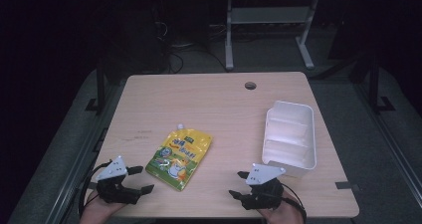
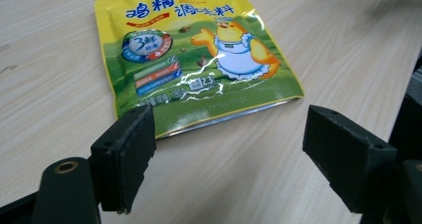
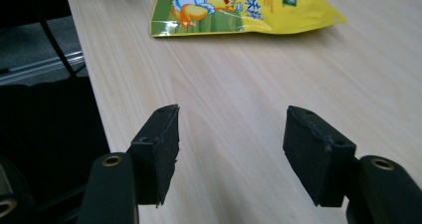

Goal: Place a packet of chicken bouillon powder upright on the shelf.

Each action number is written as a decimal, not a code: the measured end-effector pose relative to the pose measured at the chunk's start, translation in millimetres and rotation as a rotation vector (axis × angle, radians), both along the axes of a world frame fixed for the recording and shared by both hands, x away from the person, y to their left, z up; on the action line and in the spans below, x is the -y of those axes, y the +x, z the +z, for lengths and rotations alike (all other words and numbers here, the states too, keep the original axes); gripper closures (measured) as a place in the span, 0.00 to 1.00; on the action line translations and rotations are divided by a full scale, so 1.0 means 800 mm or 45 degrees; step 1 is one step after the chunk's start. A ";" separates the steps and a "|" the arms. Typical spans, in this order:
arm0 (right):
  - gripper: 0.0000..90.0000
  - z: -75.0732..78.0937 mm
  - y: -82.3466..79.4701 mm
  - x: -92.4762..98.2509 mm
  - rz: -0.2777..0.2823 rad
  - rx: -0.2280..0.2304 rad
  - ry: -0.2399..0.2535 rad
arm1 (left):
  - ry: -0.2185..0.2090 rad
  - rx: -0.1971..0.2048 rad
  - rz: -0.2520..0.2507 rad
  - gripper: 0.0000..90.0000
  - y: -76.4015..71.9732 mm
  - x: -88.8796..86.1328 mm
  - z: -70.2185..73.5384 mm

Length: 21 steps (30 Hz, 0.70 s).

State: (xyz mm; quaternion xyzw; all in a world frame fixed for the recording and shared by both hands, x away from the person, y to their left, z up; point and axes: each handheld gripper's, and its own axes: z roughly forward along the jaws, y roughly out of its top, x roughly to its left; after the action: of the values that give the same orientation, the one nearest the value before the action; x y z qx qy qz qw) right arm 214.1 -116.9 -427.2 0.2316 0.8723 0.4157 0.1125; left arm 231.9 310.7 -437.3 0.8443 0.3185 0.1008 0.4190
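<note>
A yellow and green spouted pouch (image 1: pixel 180 156) with a cartoon chick lies flat on the wooden table (image 1: pixel 214 109), left of centre. My left gripper (image 1: pixel 141 180) rests near the table's front left corner, jaws open, empty, just left of the pouch's bottom edge. In the left gripper view the pouch (image 2: pixel 191 55) lies right beyond the open gripper (image 2: pixel 226 149). My right gripper (image 1: pixel 238 183) sits at the front right, open and empty, pointing left toward the pouch. The right gripper view shows the pouch (image 3: pixel 244 10) farther off past the open gripper (image 3: pixel 231 134).
A white plastic tray (image 1: pixel 290 137) with compartments stands on the right side of the table, behind the right gripper. A round cable hole (image 1: pixel 250 85) is near the far edge. The table's front edge (image 3: pixel 94 109) runs close beside the right gripper. Dark floor and desk legs lie beyond.
</note>
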 end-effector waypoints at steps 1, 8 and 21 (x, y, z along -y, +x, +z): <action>0.42 -0.002 0.001 -0.002 -0.002 -0.016 0.001 | -0.003 -0.003 0.001 0.23 0.001 0.000 0.000; 0.40 -0.005 0.008 -0.018 -0.003 -0.057 0.003 | -0.027 -0.007 0.021 0.27 0.007 0.002 0.002; 0.31 0.020 0.101 -0.088 -0.068 -0.255 0.078 | -0.016 -0.020 0.033 0.40 0.043 0.019 0.024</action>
State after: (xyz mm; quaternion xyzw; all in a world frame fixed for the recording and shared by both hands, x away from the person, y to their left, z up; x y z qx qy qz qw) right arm 295.0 -46.3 -411.4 0.2983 0.8596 0.4138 0.0288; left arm 266.7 295.8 -418.3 0.8381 0.3333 0.0977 0.4206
